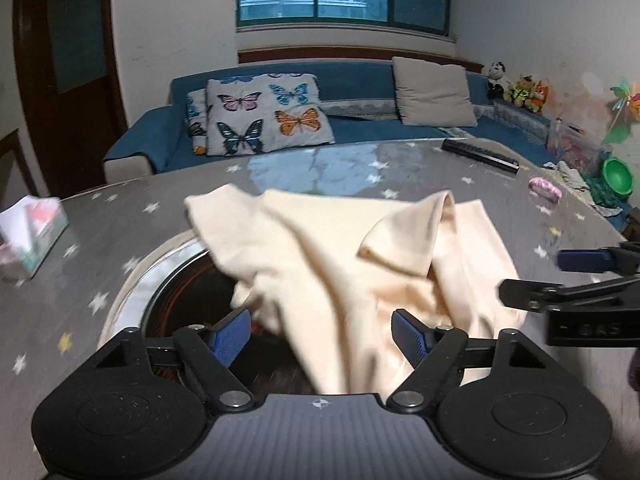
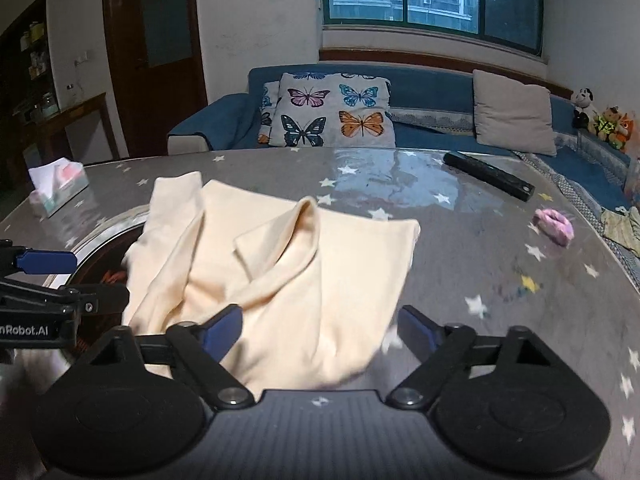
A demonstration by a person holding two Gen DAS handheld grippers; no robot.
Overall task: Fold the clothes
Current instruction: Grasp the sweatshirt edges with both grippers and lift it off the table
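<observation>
Cloth, a cream garment (image 1: pixel 352 264), is lying rumpled on the star-patterned table (image 1: pixel 100 216), just ahead of both pairs of fingers, one edge draped over a round recess (image 1: pixel 176 280) in the tabletop. It is being flanked, not gripped: the left gripper (image 1: pixel 322 334) is being held with its jaws wide apart, fabric lying between the blue pads (image 1: pixel 234 334) but no pressing visible, and the right gripper (image 2: pixel 320 330) is likewise being held wide open over the near hem. Beyond the fingers, a tissue box (image 1: pixel 30 236), a dark remote (image 2: pixel 488 176) and a small pink item (image 2: pixel 554 226) are sitting clear. Risk is being judged as follows: only one bunched layer may be pinched, or the edge hanging into the recess may be dragged and snagged, skewing the fold.
</observation>
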